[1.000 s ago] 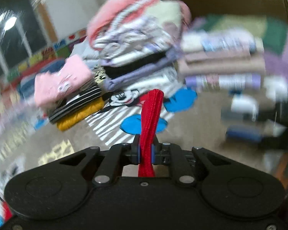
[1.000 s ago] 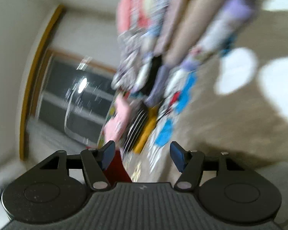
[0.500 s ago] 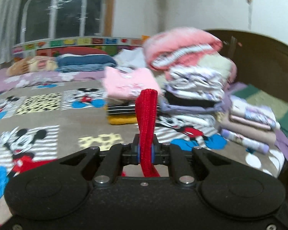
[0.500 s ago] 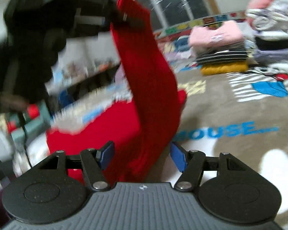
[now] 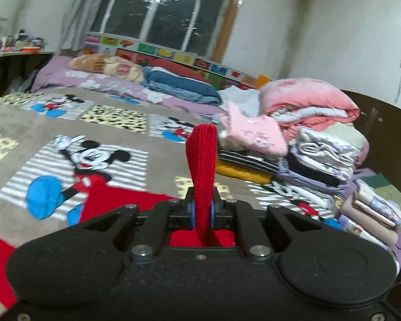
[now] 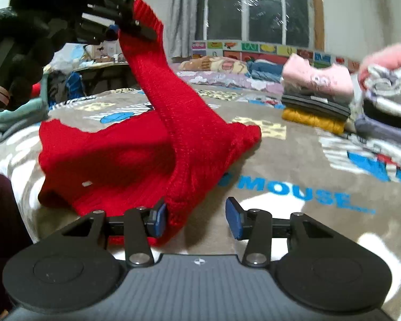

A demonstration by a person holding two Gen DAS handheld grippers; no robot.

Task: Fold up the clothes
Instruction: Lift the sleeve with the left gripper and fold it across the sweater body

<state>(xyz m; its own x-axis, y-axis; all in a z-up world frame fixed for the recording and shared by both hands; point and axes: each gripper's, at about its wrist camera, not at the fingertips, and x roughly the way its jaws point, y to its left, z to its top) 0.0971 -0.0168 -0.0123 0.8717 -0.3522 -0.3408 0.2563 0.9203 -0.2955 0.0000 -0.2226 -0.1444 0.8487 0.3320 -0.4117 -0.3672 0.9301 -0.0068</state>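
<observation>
Left gripper (image 5: pixel 201 210) clamps red sweater (image 6: pixel 125 157) sleeve cuff, lifted above body. Right gripper (image 6: pixel 196 218) spread, empty, beside shoulder. Risk: knit slips free mid-fold.

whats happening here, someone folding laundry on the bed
Yes. A person with a handheld gripper in each hand is working on a red knit sweater that lies on the Mickey Mouse blanket. The left gripper is shut on a sleeve cuff and holds that sleeve lifted above the sweater's body. The right gripper is open, low by the sweater's near edge, gripping nothing. Stacks of folded clothes sit at the right side of the bed.
</observation>
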